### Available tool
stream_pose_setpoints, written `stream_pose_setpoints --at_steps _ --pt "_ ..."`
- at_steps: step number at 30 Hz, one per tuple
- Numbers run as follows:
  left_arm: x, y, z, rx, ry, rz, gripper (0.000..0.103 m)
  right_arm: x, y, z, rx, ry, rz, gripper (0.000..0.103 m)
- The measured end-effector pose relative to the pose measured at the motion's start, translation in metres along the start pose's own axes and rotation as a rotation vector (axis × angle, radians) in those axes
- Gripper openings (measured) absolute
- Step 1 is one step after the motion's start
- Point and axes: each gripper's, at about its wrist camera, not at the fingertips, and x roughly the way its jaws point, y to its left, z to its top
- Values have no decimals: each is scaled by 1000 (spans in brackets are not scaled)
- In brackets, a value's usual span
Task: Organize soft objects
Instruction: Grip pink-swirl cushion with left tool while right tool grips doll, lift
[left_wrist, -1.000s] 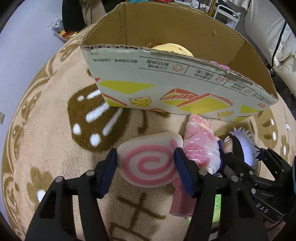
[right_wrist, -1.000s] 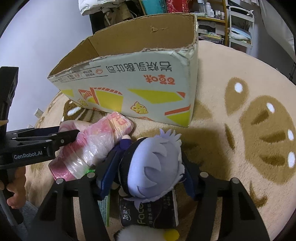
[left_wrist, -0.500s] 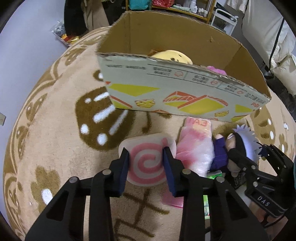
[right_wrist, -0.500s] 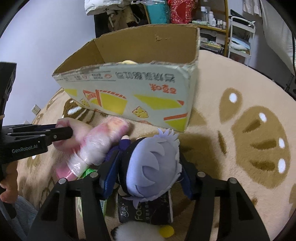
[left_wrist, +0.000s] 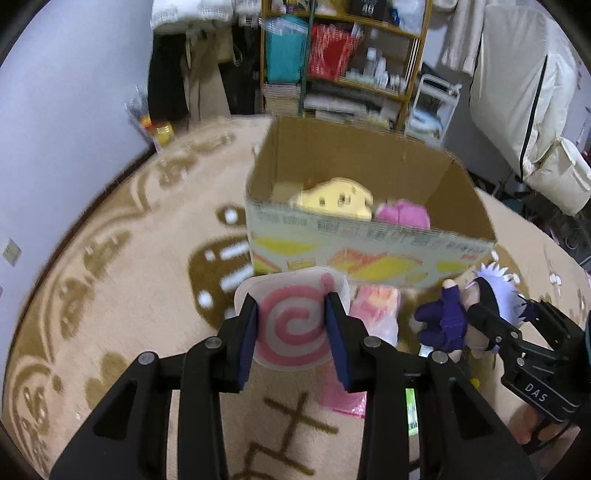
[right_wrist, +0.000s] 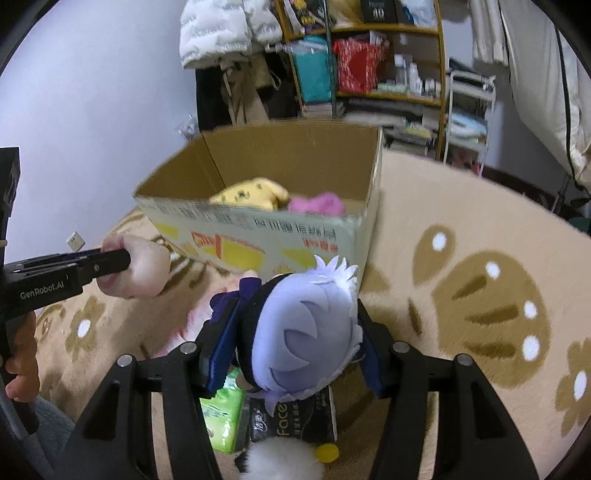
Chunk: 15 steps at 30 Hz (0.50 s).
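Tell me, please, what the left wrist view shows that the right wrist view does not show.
Only the left wrist view shows the swirl cushion's pink spiral face, clamped in the left gripper. Only the right wrist view shows the green packet, the black packet and a penguin-like plush. Both show the cardboard box holding yellow and pink plush, and the white-haired doll in the right gripper.

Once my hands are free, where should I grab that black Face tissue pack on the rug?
Grip the tissue pack across its two long edges, coming straight down from above. It lies flat on the rug, so the top face is the open side. The green pack sits against one edge, so nudge them apart first.
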Motion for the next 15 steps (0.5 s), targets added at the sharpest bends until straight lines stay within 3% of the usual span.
stream_pose_setpoints --at_steps 6,15 --pt "-31 0 5 15 -108 57 34 -36 4 14 18 -160 -39 61" --pt "-62 -9 14 56 -291 111 34 -54 10 43 11 -304 -108 61"
